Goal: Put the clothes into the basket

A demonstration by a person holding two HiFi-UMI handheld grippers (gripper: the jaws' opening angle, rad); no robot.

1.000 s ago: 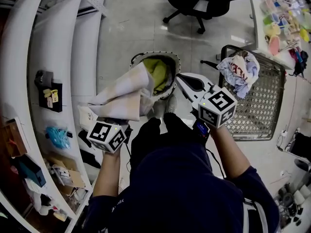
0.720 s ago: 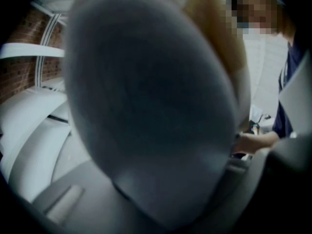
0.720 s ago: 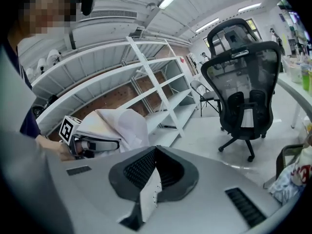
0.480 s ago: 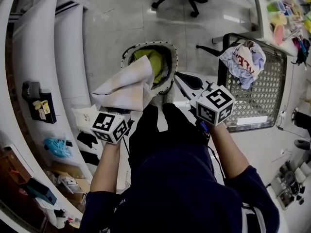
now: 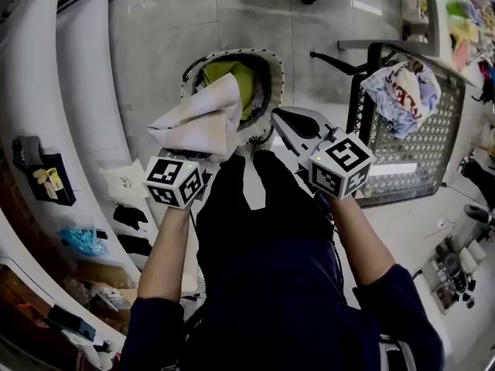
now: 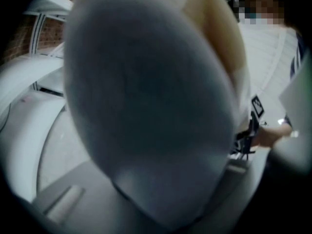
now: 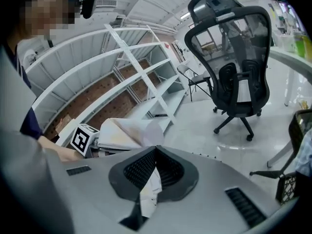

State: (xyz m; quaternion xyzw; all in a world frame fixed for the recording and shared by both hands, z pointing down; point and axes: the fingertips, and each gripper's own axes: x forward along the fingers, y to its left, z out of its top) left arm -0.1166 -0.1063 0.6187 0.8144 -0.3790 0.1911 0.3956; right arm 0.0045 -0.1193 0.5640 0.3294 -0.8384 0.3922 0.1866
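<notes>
The round basket [image 5: 272, 68] with the patterned rim is standing on the floor just ahead of the person, and a yellow-green garment [image 5: 232, 83] is lying inside it. To the right, a black wire-mesh crate [image 5: 418, 153] is carrying a heap of clothes [image 5: 402, 91] at its far end.

The left gripper [image 5: 189, 161] is pinching a cream cloth [image 5: 197, 118]. The cloth is fanning out from its jaws and overlapping the basket's near left rim in the head view; whether it is touching the rim cannot be told. In the left gripper view the cloth [image 6: 151, 106] is filling almost the whole frame and covering the jaws.

The right gripper [image 5: 278, 118] is hovering at the basket's near right edge with its jaw tips pressed together. In the right gripper view [image 7: 156, 149] a pale sliver is showing in the gap behind the tips, too small to identify.

White shelving [image 5: 77, 76] is curving along the left side. An office chair [image 7: 234, 72] is standing on the floor farther off. The person's dark legs [image 5: 255, 207] are filling the space just near of the basket.
</notes>
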